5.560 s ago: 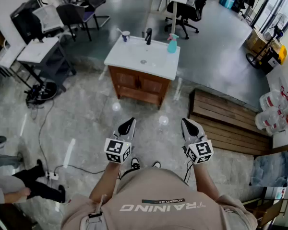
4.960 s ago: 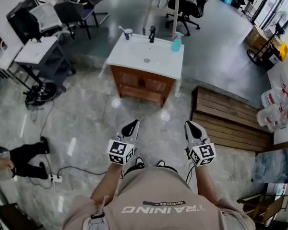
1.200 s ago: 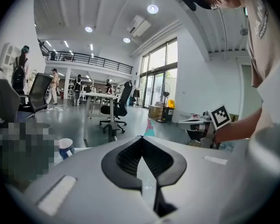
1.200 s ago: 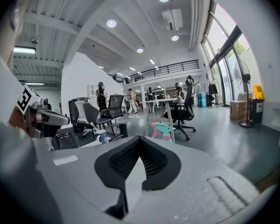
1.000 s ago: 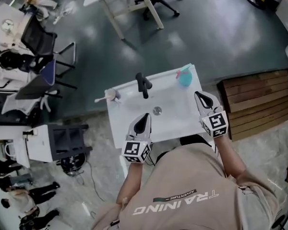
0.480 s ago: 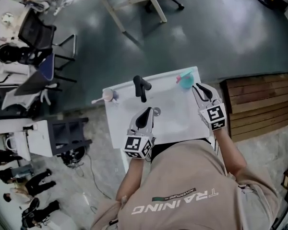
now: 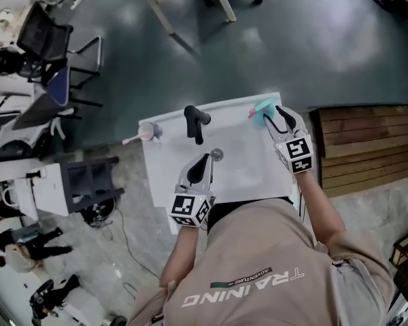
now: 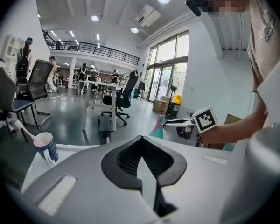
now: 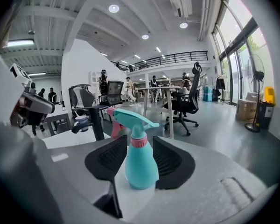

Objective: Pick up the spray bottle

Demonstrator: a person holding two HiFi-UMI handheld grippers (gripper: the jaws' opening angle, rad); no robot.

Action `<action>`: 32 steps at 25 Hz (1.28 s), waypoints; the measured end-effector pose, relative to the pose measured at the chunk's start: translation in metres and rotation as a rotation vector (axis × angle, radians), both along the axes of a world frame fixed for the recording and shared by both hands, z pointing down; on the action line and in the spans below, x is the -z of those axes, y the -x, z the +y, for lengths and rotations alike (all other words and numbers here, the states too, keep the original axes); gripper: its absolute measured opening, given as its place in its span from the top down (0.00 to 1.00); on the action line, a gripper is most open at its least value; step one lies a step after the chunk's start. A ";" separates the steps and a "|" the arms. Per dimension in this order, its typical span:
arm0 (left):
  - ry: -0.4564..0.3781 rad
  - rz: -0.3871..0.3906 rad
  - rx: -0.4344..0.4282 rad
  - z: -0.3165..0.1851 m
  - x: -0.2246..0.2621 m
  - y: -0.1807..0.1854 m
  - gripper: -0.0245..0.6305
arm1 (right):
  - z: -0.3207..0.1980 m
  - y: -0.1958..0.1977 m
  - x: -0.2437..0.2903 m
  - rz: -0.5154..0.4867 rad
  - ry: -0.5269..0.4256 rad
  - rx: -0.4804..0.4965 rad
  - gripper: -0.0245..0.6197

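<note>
The teal spray bottle [image 9: 141, 160] with a pink collar and trigger stands upright at the back right corner of the white sink top [image 7: 248, 175]. My right gripper [image 9: 140, 143] has the bottle between its jaws, which are opening; a gap shows at each pad. In the head view the right gripper [image 7: 277, 117] reaches the spray bottle [image 7: 261, 109]. My left gripper [image 7: 204, 161] hovers over the basin, shut and holding nothing, and its own view shows the left gripper [image 8: 142, 141] with tips meeting. That view also catches the spray bottle [image 8: 157, 128] to the right.
A black faucet [image 7: 194, 122] rises at the back of the basin. A cup [image 7: 147, 132] with a toothbrush stands at the back left corner. A wooden platform [image 7: 367, 148] lies to the right, and a grey cart [image 7: 88, 185] and office chairs to the left.
Both grippers have moved forward over the sink top. The right gripper has gone from short of the bottle to around it, and its jaws have spread.
</note>
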State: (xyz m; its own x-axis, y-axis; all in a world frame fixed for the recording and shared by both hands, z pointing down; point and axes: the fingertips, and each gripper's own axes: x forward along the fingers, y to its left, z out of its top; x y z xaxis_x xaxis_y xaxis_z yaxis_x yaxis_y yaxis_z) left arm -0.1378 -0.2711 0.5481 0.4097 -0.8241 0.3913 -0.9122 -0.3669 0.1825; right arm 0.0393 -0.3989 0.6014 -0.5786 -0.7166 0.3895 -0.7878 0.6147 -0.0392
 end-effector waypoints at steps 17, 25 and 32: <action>0.050 0.008 0.049 0.001 -0.014 0.002 0.94 | -0.020 0.020 -0.008 0.027 -0.025 0.039 0.72; 0.025 0.020 0.040 -0.005 -0.007 -0.005 0.94 | -0.018 0.018 -0.004 0.011 -0.033 0.044 0.75; 0.015 0.026 0.031 0.005 -0.005 0.003 0.94 | -0.004 0.010 0.009 0.018 -0.066 0.039 0.75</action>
State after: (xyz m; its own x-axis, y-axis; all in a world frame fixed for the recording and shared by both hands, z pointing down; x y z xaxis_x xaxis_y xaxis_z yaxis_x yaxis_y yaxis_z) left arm -0.1408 -0.2658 0.5532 0.3947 -0.8305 0.3930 -0.9177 -0.3360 0.2118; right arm 0.0290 -0.4031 0.5920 -0.6000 -0.7183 0.3522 -0.7634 0.6457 0.0162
